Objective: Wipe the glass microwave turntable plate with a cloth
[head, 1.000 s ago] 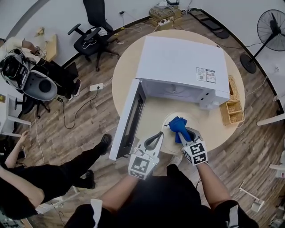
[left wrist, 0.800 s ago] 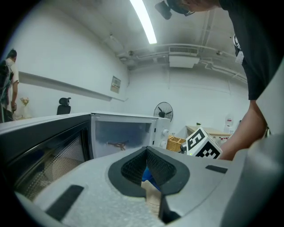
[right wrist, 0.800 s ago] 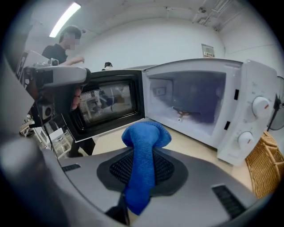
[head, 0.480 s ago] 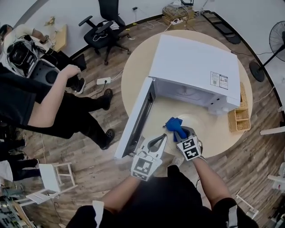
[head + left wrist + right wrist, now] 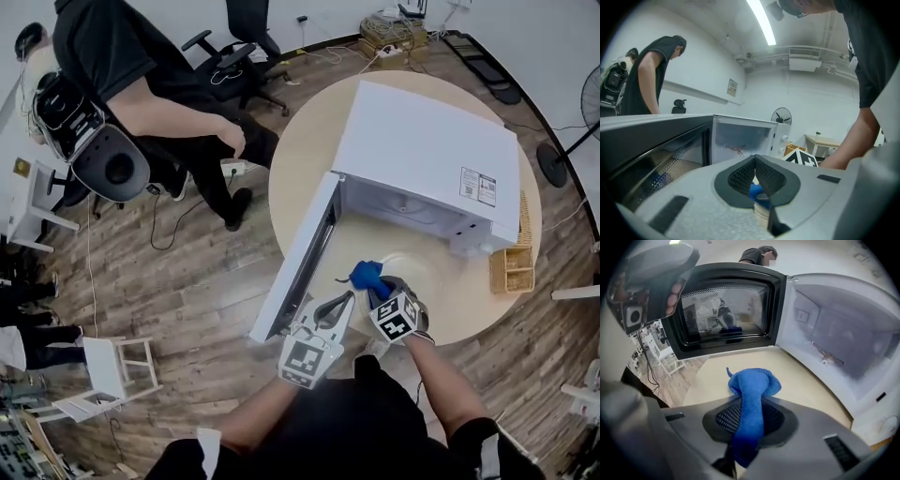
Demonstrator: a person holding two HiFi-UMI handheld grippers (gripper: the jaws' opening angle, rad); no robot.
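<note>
The glass turntable plate (image 5: 424, 265) lies flat on the round wooden table (image 5: 300, 155), in front of the white microwave (image 5: 427, 150), whose door (image 5: 300, 258) swings out to the left. My right gripper (image 5: 378, 287) is shut on a bunched blue cloth (image 5: 367, 275) at the plate's left edge; in the right gripper view the cloth (image 5: 752, 383) sticks out past the right gripper (image 5: 751, 404) toward the open cavity (image 5: 834, 333). My left gripper (image 5: 348, 297) is shut and empty just left of the cloth. In the left gripper view, the left gripper (image 5: 754, 161) has the cloth (image 5: 755, 191) behind its pads.
A wicker basket (image 5: 511, 267) stands at the table's right edge beside the microwave. A person in black (image 5: 141, 75) stands on the floor to the left, near an office chair (image 5: 239, 47). A white chair (image 5: 112, 366) is at lower left.
My right gripper has dragged the cloth leftward across the plate to its left edge. The left gripper stays close beside it. A person has walked in at the left.
</note>
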